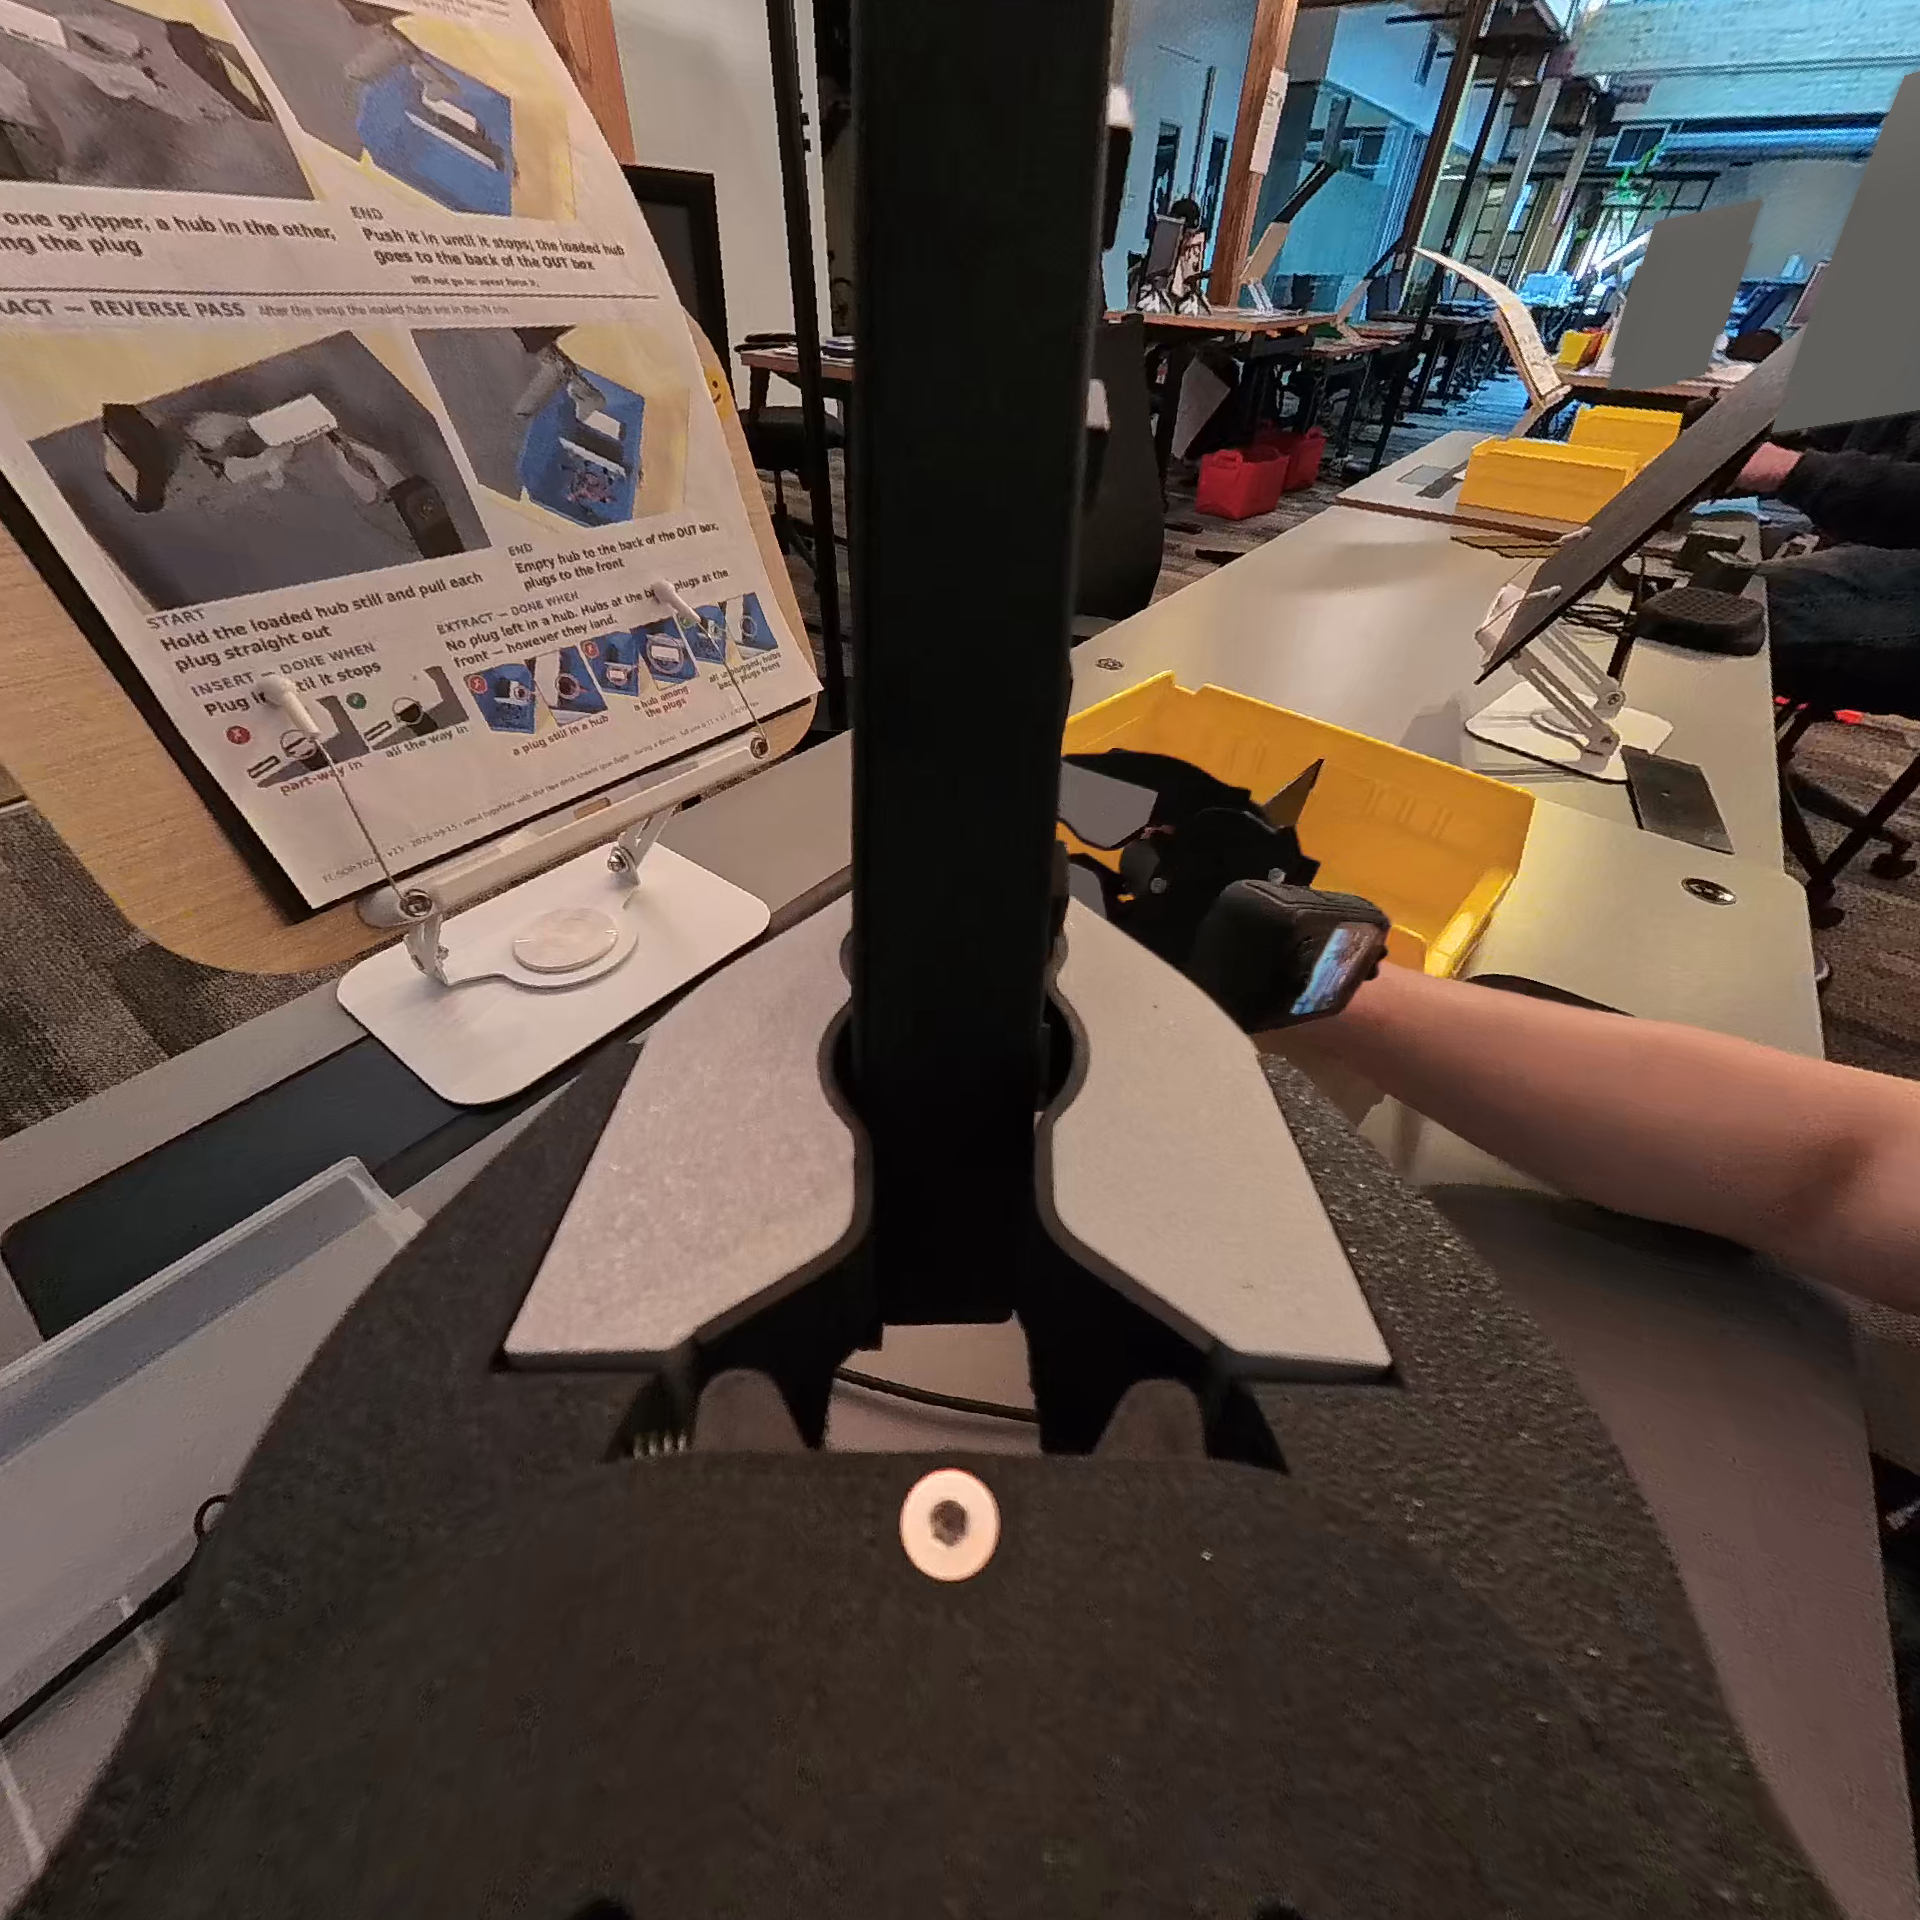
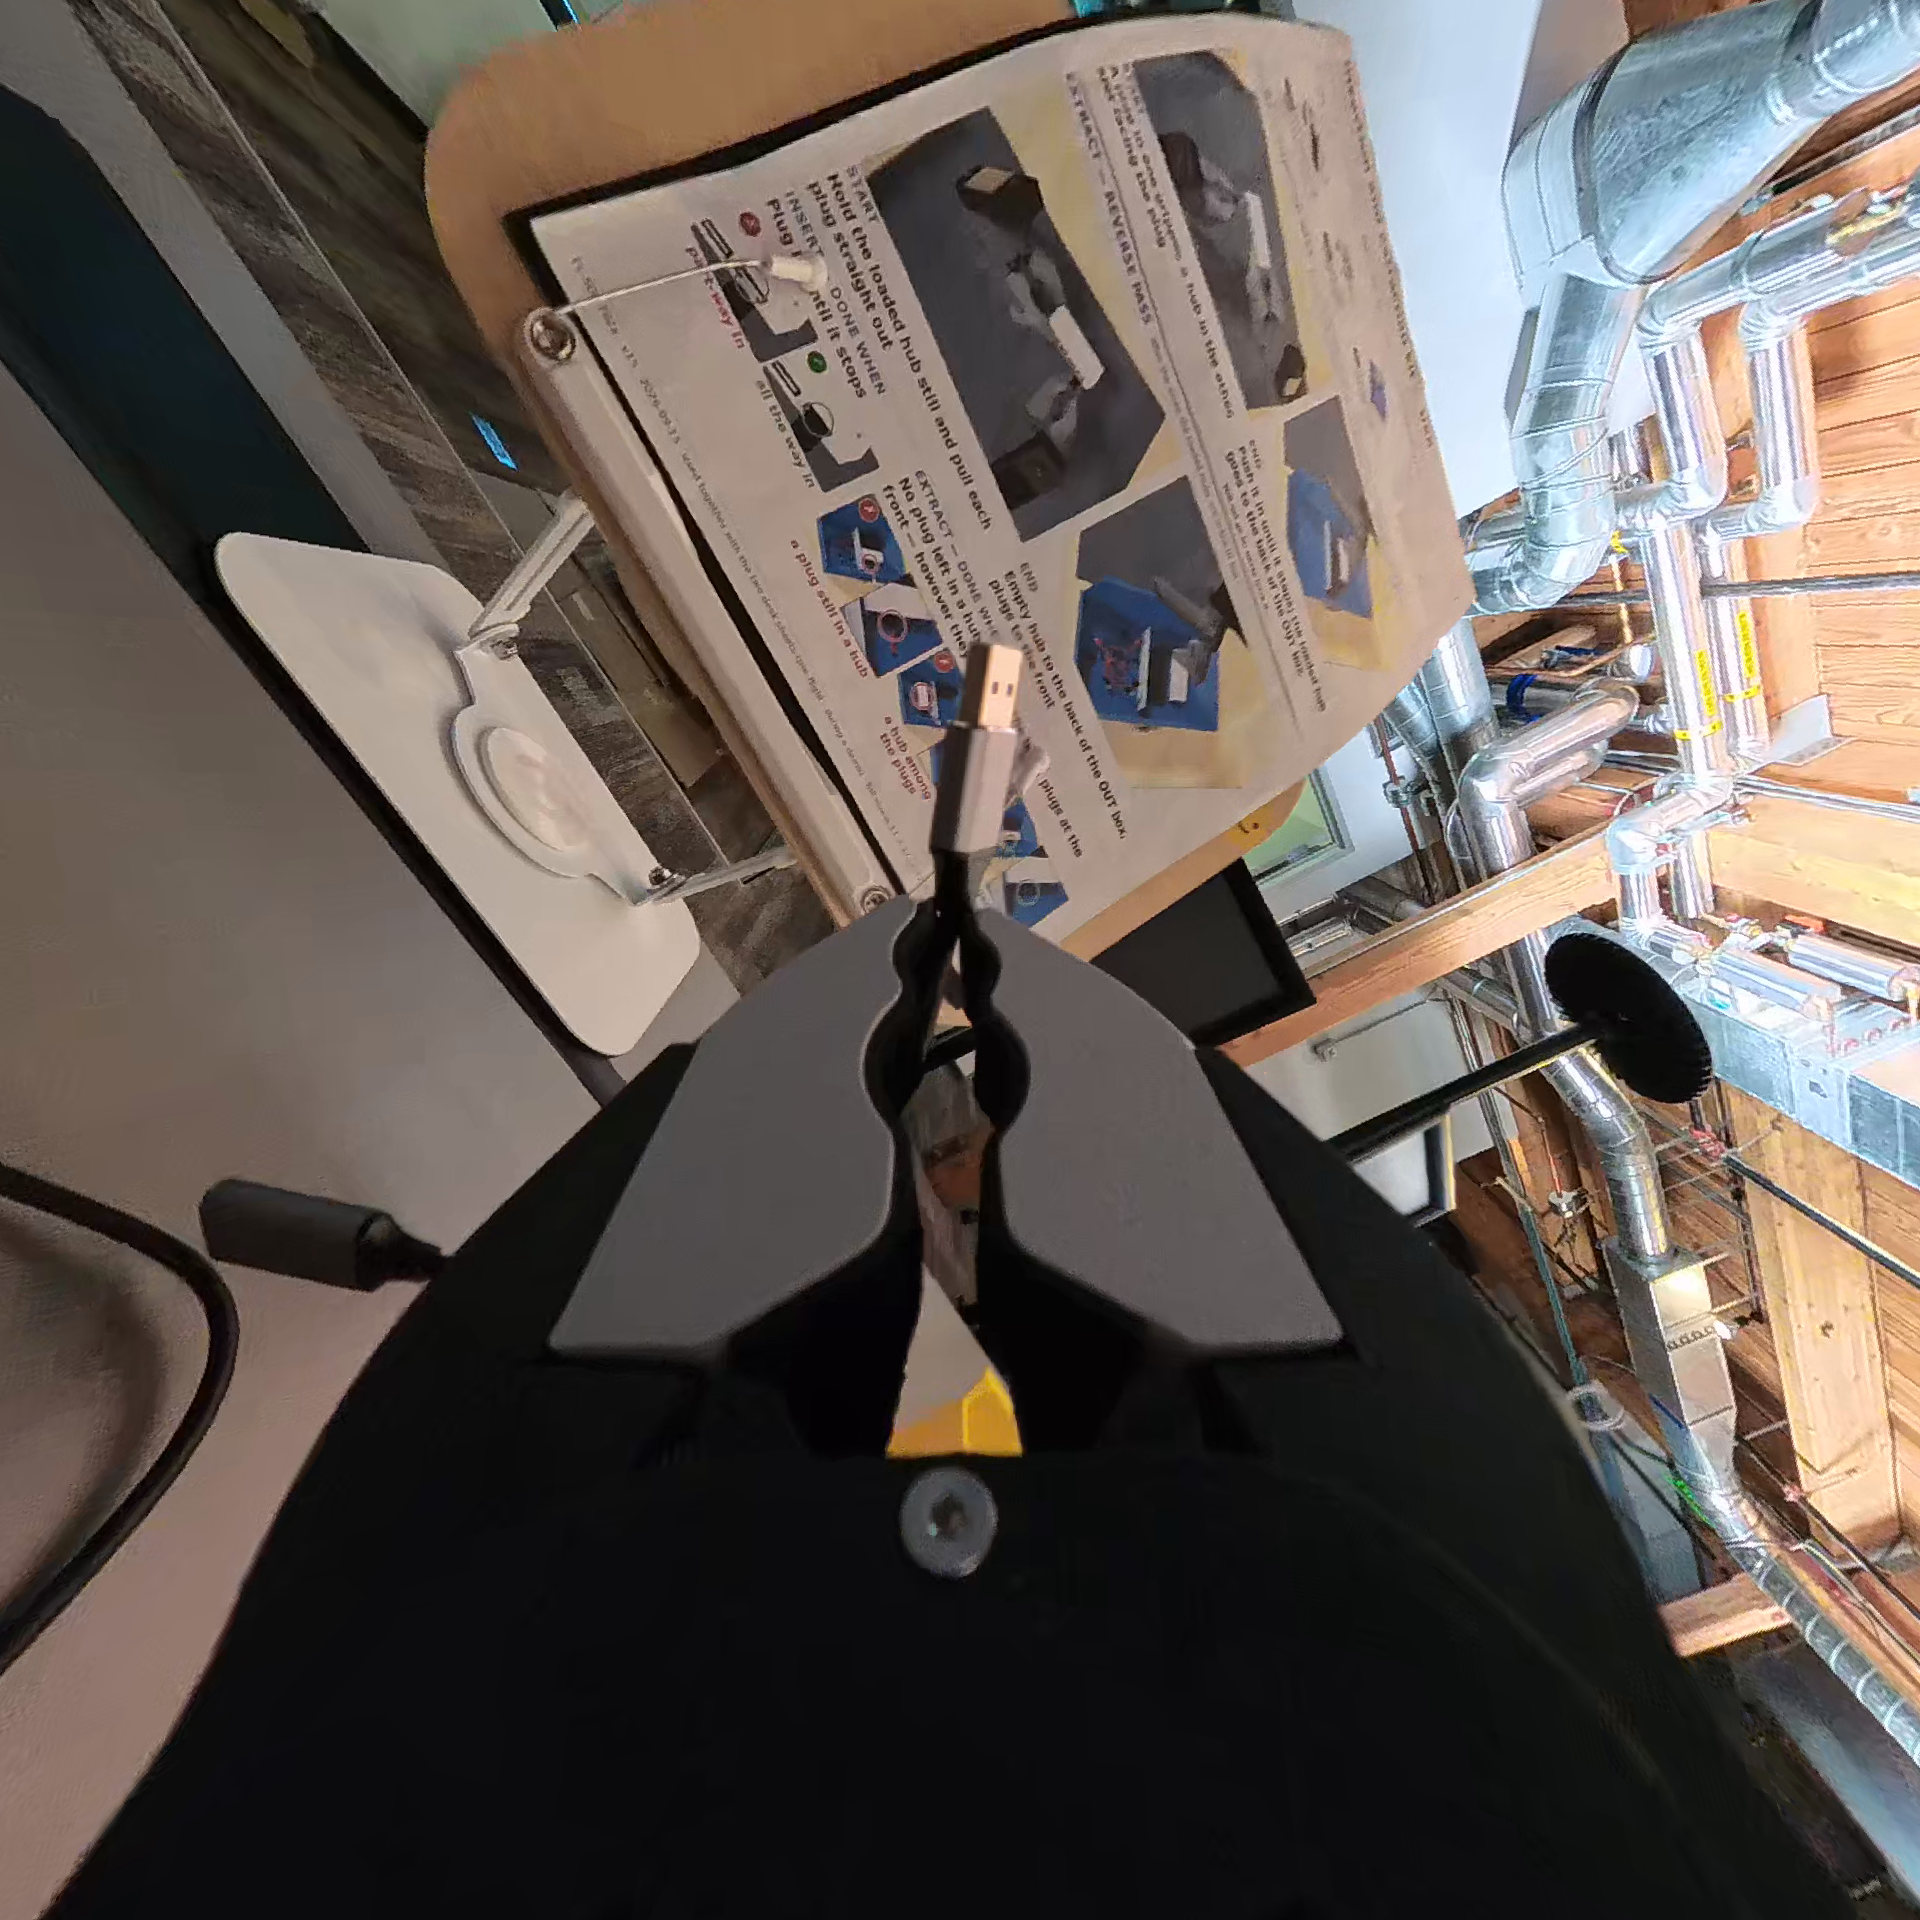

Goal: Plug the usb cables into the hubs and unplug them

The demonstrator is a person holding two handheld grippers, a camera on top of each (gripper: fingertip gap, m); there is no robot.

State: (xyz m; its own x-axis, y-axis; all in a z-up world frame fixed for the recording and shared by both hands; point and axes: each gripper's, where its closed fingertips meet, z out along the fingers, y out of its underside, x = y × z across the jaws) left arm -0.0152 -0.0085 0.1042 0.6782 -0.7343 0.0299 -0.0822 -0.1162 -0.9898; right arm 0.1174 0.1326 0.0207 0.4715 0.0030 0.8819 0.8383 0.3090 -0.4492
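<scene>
Left wrist view: left gripper (image 1: 961,1023) clamps a black hub (image 1: 971,623); yellow bin (image 1: 1455,831) right of jaws, contents hidden. Right gripper (image 2: 951,935) pinches USB cable (image 2: 977,743).

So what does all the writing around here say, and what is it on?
I do not repeat writing; here is what bears it.
Printed sheet with photos on a white stand: headings and captions, legible.
Yellow tags on ceiling pipes: too small.
Small screen before the yellow bin: blurred.

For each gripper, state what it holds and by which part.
Left gripper: a long black hub, clamped near one end. Right gripper: a USB cable, by its cord behind the plug.
</scene>
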